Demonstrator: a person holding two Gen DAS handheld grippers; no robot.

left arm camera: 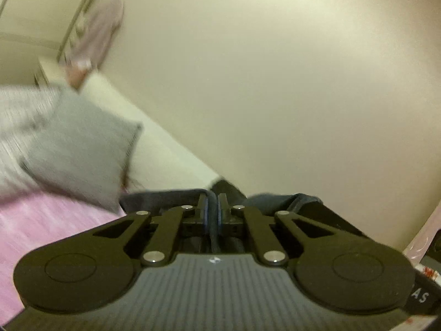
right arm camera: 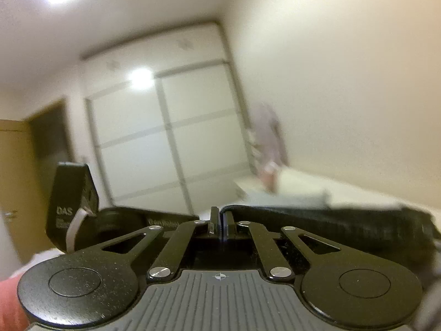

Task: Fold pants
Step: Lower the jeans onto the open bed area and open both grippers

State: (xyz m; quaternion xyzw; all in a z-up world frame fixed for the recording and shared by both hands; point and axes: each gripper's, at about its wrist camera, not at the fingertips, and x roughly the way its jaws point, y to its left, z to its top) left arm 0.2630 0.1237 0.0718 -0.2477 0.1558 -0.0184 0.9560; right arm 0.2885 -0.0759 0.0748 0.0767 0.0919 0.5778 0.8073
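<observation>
My left claw point(left arm camera: 212, 207) and right claw point(right arm camera: 220, 219) are each clamped on the dark denim pants point(left arm camera: 165, 197). I hold them raised above the pink bed point(left arm camera: 49, 220), probably to let them hang straight for folding.

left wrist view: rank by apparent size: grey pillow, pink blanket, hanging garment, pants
1. Pink blanket, though cut off by the frame edge.
2. Grey pillow, close behind, so these two are near enough to swap.
3. Pants, mostly hidden behind the left gripper.
4. Hanging garment, farthest away, so it looks small.

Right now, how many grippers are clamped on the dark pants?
2. The left gripper pinches a dark fabric pants edge over the pink bed; the right gripper pinches the same garment, stretched rightward.
</observation>
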